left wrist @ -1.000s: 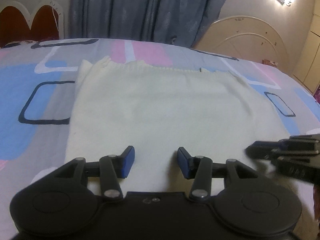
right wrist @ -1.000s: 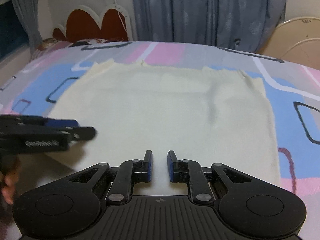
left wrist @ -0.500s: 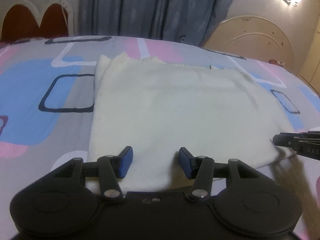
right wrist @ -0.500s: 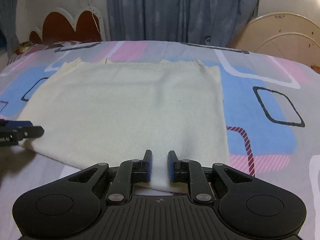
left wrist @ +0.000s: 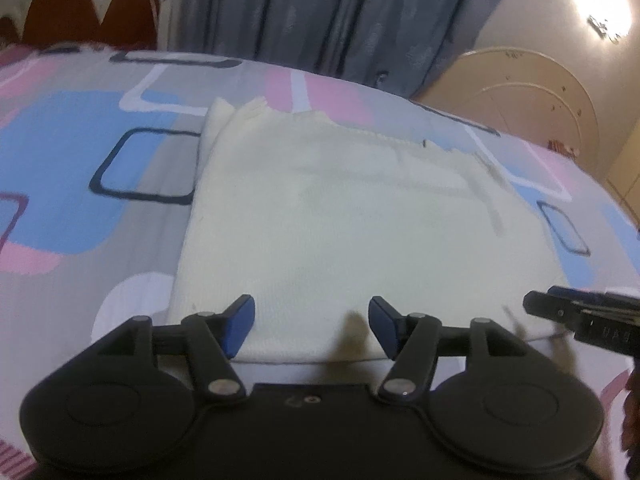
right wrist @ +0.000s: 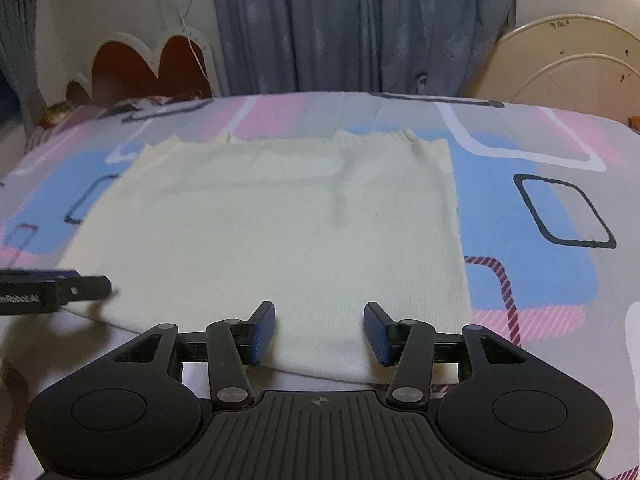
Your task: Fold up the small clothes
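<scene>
Left wrist view: the left gripper (left wrist: 311, 322) sits at the near hem of the cream knit garment (left wrist: 360, 220), jaws spread wide, nothing between the blue pads (left wrist: 240, 322). The hem passes beneath the gap. At the right edge of this view the right gripper appears side-on at the garment's near right corner; blur there makes contact with the cloth uncertain.

Right wrist view: the right gripper (right wrist: 319, 330) is likewise spread wide and empty, positioned over the same near hem, close to the near right corner. The left gripper (right wrist: 80, 286) enters from the left, level with the near left corner.

The garment (right wrist: 280, 232) lies flat on the patterned bedsheet (right wrist: 540, 240), well inside the bed's edges, its ribbed far edge toward the curtain (right wrist: 360, 20) and headboard (right wrist: 140, 64).

Step in hand, as judged: positioning for a grasp of the near hem. Next move calls for lowering each pad pair around one corner, closing on the cloth, then carrying the hem toward the far edge evenly.
</scene>
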`<state>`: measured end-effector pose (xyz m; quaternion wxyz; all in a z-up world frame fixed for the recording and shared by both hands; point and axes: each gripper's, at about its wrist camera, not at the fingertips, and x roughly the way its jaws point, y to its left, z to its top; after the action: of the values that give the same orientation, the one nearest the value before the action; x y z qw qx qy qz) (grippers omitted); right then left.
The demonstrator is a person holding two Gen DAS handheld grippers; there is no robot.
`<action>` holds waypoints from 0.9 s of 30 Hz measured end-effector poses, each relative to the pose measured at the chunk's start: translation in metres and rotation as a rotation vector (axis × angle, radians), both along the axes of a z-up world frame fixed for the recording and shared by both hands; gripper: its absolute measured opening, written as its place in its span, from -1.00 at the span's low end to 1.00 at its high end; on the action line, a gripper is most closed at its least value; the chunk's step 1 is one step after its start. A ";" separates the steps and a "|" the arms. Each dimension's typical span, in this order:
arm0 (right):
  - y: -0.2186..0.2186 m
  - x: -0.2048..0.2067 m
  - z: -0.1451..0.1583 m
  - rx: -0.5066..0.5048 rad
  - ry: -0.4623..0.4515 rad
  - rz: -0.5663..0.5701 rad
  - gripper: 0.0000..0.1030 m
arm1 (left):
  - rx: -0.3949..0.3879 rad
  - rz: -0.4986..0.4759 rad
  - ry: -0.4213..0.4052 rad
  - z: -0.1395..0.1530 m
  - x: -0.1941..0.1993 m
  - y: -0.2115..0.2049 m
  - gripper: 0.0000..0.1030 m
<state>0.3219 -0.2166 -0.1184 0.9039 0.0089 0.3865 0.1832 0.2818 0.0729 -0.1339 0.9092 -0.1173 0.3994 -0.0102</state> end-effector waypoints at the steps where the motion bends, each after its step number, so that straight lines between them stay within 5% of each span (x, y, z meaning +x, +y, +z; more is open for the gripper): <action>1: 0.001 0.000 0.003 0.010 0.001 0.004 -0.04 | -0.021 0.011 0.006 0.001 -0.001 0.002 0.20; 13: 0.024 0.000 0.013 0.053 -0.011 0.079 -0.04 | -0.298 0.145 0.110 -0.014 -0.023 0.022 0.25; 27: 0.050 0.032 -0.003 0.079 0.008 0.115 -0.04 | -0.579 0.327 -0.064 -0.046 0.002 0.048 0.06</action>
<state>0.3535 -0.1670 -0.1214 0.8892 0.0232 0.3824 0.2500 0.2841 0.1214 -0.1799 0.8398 -0.4330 0.3268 0.0192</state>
